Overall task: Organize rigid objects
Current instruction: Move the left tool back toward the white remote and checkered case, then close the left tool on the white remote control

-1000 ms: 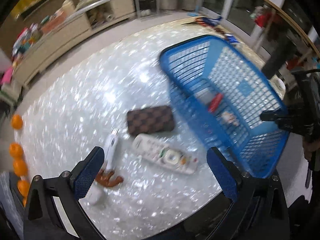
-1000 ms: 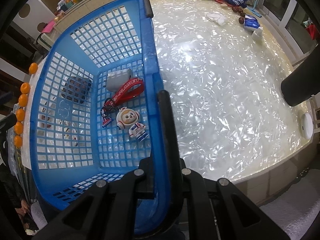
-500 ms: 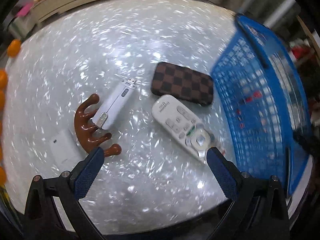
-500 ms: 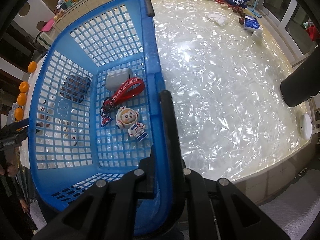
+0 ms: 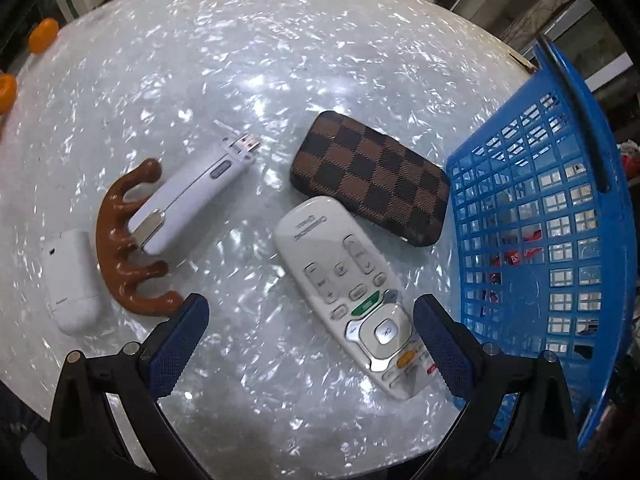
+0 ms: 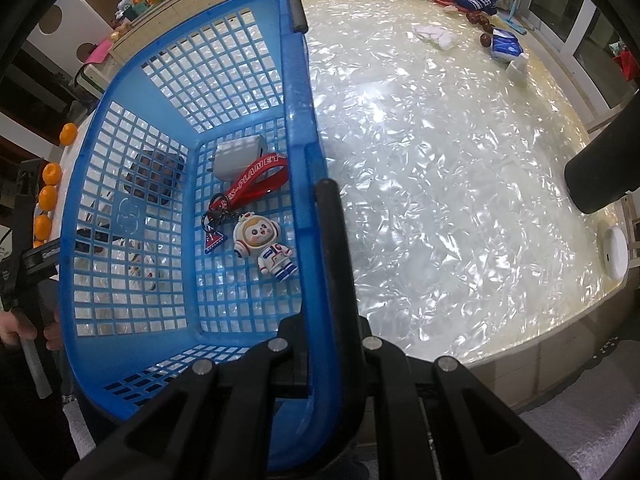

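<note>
My left gripper [image 5: 308,332] is open and empty, low over the near end of a white remote [image 5: 352,292] on the pearly table [image 5: 240,60]. Beyond it lie a brown checkered case [image 5: 370,178], a white lighter-like tool [image 5: 192,190] resting on a brown wooden massager [image 5: 124,248], and a small white box [image 5: 70,278]. The blue basket [image 5: 560,240] stands at the right. My right gripper [image 6: 316,240] is shut on the blue basket's rim [image 6: 300,128]. Inside lie a white charger [image 6: 238,156], a red strap [image 6: 260,178] and an astronaut keychain [image 6: 266,246].
Several oranges [image 6: 50,174] line the table's left edge, two also in the left wrist view [image 5: 42,34]. Scissors, a blue cloth, a tissue pack [image 6: 506,44] and a white puck [image 6: 614,252] sit along the far and right edges. A dark cylinder [image 6: 604,176] juts in at right.
My left gripper has swung down and left from the basket toward the loose objects, closing in on the remote. The right gripper keeps its hold on the basket rim, barely moving.
</note>
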